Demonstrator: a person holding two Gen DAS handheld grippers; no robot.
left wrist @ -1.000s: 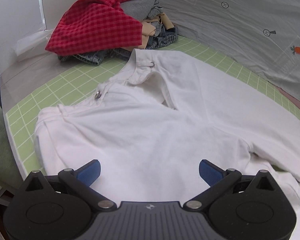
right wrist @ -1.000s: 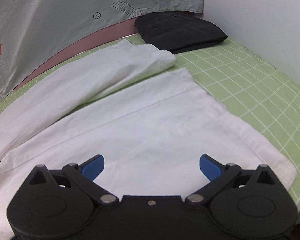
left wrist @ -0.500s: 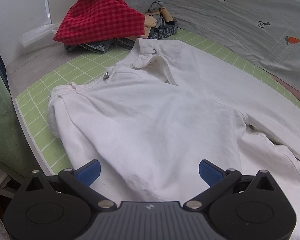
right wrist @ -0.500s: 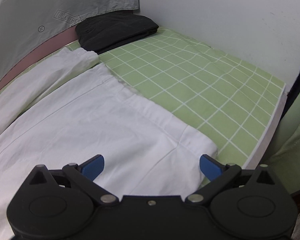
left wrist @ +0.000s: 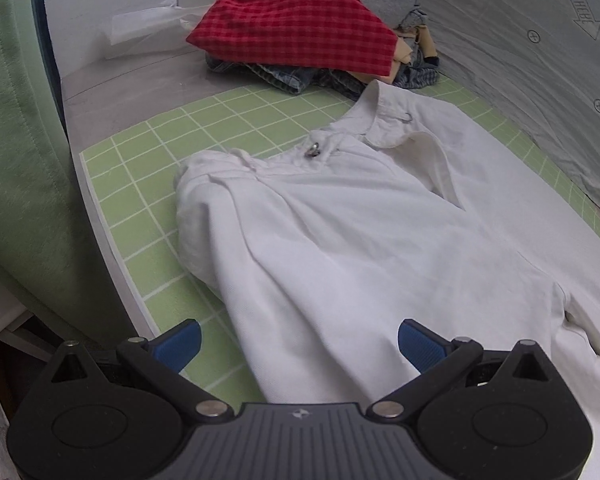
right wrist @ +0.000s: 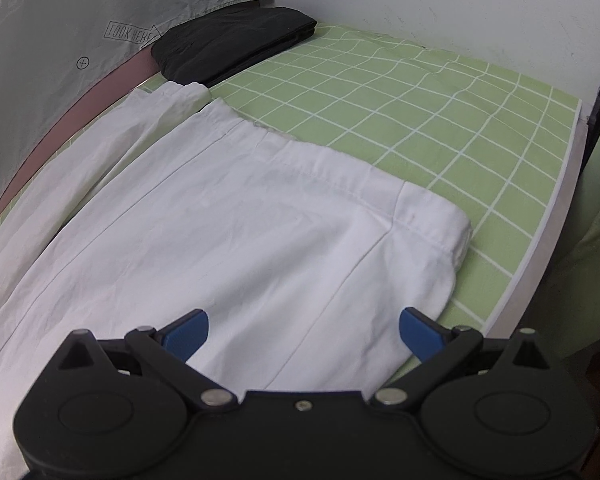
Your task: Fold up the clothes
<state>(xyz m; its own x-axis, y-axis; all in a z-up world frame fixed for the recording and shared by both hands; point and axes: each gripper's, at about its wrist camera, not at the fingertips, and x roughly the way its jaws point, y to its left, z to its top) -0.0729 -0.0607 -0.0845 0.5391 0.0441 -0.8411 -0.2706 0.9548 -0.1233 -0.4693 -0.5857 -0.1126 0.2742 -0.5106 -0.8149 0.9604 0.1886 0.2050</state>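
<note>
White trousers [left wrist: 360, 232]: flat on green grid mat [left wrist: 148, 168], waistband ahead of left gripper [left wrist: 298, 342], leg hem ahead of right gripper [right wrist: 304, 332]. Both sets of fingers spread, empty. Step: approach before first fold. Next: likely pinching near-side edges.

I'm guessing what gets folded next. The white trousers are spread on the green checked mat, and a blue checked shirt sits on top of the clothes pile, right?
Nearly. The shirt on top of the clothes pile is red checked, not blue, as the left wrist view shows. The white trousers do lie spread on the green checked mat.
</note>
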